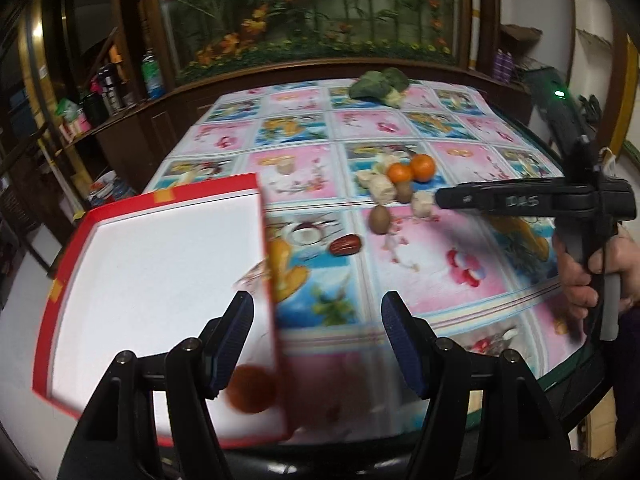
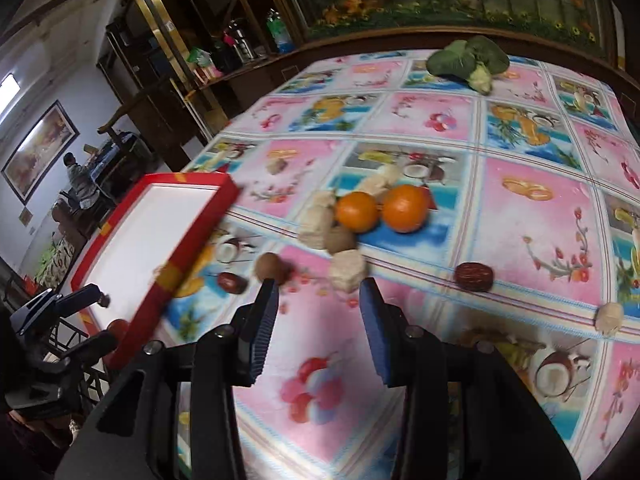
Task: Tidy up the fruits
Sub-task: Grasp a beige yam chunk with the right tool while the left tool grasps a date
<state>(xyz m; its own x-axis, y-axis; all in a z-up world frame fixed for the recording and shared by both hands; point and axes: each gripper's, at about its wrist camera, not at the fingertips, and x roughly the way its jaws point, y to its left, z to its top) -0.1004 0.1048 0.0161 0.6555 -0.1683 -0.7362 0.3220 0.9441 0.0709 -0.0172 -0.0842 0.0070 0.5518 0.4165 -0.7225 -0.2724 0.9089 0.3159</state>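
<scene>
Two oranges [image 2: 380, 208] sit touching each other mid-tabletop [image 2: 520, 208], straight ahead of the right tongs [image 2: 318, 306], whose jaws stand spread and empty just short of a pale chunk [image 2: 347, 270] and a brown kiwi [image 2: 271, 266]. The left tongs [image 1: 316, 320], also spread with nothing pinched, hang over the near right edge of the red-rimmed tray [image 1: 60, 280], where one reddish fruit [image 1: 251, 389] already lies. By my judgement the right hand [image 1: 592, 272] is nearer the pile, and the tray lies to its left.
</scene>
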